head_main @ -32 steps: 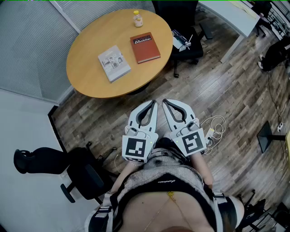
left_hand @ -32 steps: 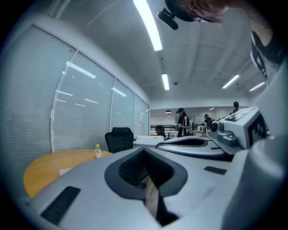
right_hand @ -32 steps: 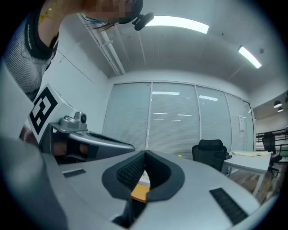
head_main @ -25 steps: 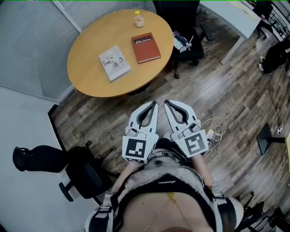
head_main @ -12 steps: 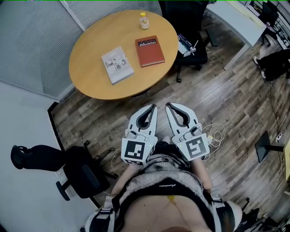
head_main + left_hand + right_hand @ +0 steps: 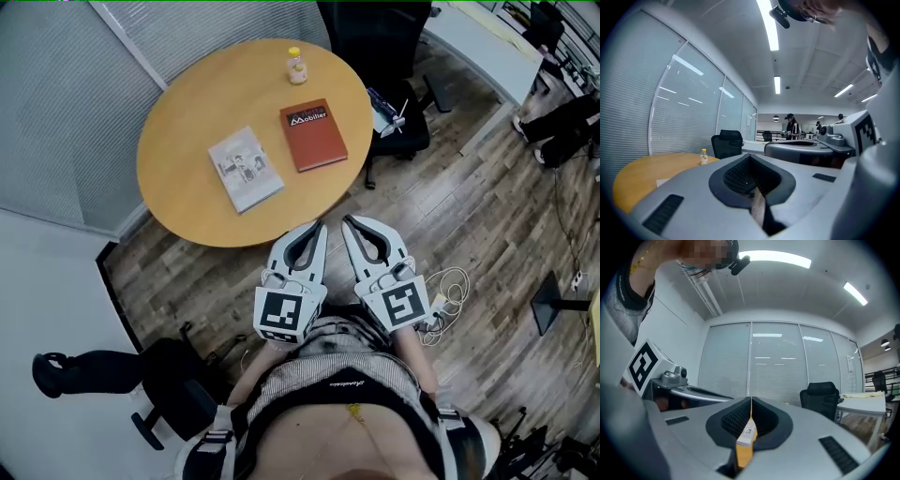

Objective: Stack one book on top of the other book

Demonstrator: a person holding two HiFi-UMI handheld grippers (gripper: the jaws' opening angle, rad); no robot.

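On the round wooden table [image 6: 187, 112] lie two books side by side: a grey-white book [image 6: 246, 169] at the left and a red-brown book [image 6: 313, 135] to its right. Both grippers hover side by side just short of the table's near edge. My left gripper [image 6: 317, 227] is shut and empty, and so is my right gripper [image 6: 348, 223]. In the left gripper view the shut left gripper [image 6: 750, 156] points over the table [image 6: 637, 171]. In the right gripper view a strip of table and a white book edge [image 6: 747, 432] show through the slit of the right gripper [image 6: 751, 400].
A small yellow-capped bottle [image 6: 296, 66] stands at the table's far side. A black office chair [image 6: 375, 42] sits behind the table, another chair [image 6: 169, 384] at my lower left. A white desk [image 6: 478, 37] is far right, cables [image 6: 448, 279] lie on the floor.
Both grippers and the view have moved forward toward the table, so its near edge now lies just beyond the fingertips. The jaws stayed shut; the books did not move.
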